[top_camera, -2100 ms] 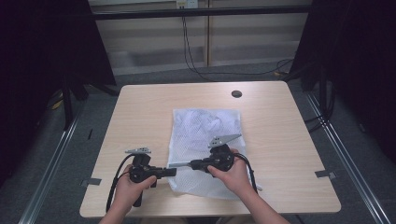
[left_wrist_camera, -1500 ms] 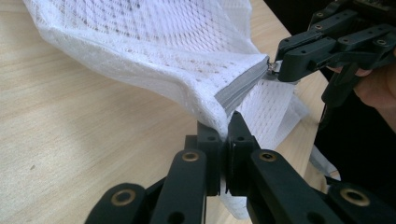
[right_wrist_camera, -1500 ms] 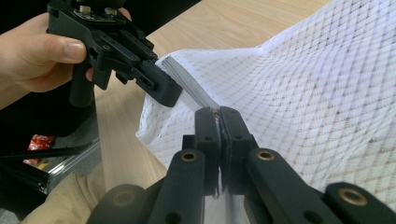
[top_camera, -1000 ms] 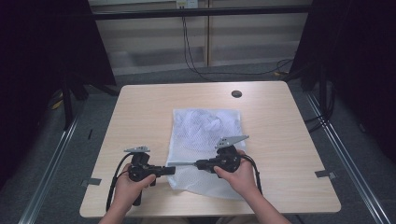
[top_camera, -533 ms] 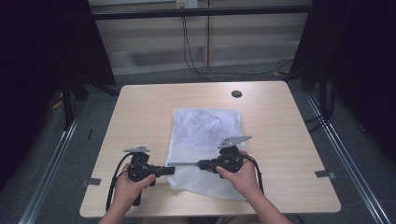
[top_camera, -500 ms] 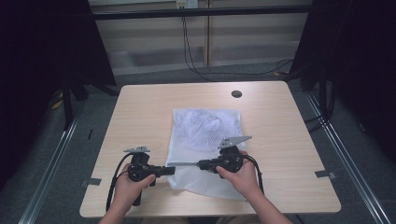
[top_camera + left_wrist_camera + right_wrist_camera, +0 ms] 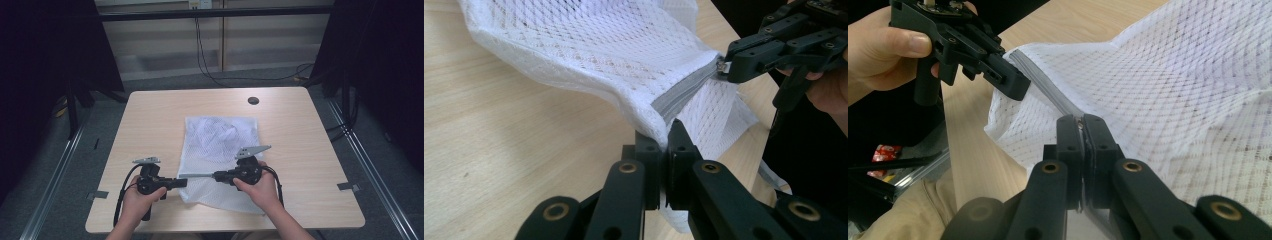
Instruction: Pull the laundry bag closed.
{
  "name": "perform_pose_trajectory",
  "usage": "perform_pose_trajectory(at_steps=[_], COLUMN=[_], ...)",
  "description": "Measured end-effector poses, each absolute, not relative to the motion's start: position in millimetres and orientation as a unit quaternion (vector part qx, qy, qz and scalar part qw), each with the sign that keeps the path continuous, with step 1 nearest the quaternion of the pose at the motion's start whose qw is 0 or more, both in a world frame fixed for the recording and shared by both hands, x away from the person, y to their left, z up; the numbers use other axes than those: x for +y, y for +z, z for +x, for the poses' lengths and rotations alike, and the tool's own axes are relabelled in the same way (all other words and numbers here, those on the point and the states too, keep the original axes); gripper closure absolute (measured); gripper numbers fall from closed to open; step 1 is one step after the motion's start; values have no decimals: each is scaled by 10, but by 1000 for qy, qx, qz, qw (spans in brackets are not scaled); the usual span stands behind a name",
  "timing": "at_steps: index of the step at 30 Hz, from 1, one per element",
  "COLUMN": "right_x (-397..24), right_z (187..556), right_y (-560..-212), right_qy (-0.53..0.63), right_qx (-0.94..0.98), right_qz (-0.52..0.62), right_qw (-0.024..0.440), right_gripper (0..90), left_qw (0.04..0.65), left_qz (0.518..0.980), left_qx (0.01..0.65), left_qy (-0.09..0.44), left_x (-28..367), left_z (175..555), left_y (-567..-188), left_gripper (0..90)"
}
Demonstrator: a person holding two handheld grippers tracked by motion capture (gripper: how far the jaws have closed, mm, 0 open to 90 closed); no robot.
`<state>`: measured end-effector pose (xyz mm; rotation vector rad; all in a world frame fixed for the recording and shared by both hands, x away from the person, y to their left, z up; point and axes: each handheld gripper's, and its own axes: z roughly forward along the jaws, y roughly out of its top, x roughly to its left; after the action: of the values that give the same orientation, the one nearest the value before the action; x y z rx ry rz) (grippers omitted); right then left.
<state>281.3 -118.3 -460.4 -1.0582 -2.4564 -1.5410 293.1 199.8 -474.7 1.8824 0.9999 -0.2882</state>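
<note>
High view: my left gripper point(image 7: 182, 182) and right gripper point(image 7: 218, 176) stretch the mesh bag's point(image 7: 220, 145) zipper point(image 7: 197, 175) between them; right has drifted rightward since earlier. Left gripper view: jaws clenched on bag edge at zipper end. Right gripper view: jaws clamp the zipper pull point(image 7: 1081, 125); I'd keep tension, pulling straight.

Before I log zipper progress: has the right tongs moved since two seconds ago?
Yes. In the high view the right tongs, shut on the mesh bag's zipper, has slid rightward, away from the left tongs.
</note>
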Motion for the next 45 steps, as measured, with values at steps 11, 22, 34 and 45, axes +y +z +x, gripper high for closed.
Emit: perform_pose_trajectory(at_steps=[11, 22, 34, 45], right_x=[-1229, -1269, -1293, -1336], right_z=[2812, 2806, 2801, 2806], right_y=[-4601, -4593, -4589, -4600], right_qy=[-500, -500, -499, -498], right_qx=[-795, -793, -793, -793], right_qz=[-343, -347, -349, -350], right_qw=[27, 27, 28, 25], right_gripper=[872, 872, 872, 872], left_qw=[475, 474, 470, 472], left_qz=[769, 768, 772, 768], left_qx=[411, 414, 409, 415], left_qy=[-121, -123, -125, -125], left_x=[1994, 1996, 1996, 2008], left_z=[2930, 2930, 2932, 2931], left_y=[-4748, -4749, -4750, -4745], left_gripper=[873, 873, 873, 873])
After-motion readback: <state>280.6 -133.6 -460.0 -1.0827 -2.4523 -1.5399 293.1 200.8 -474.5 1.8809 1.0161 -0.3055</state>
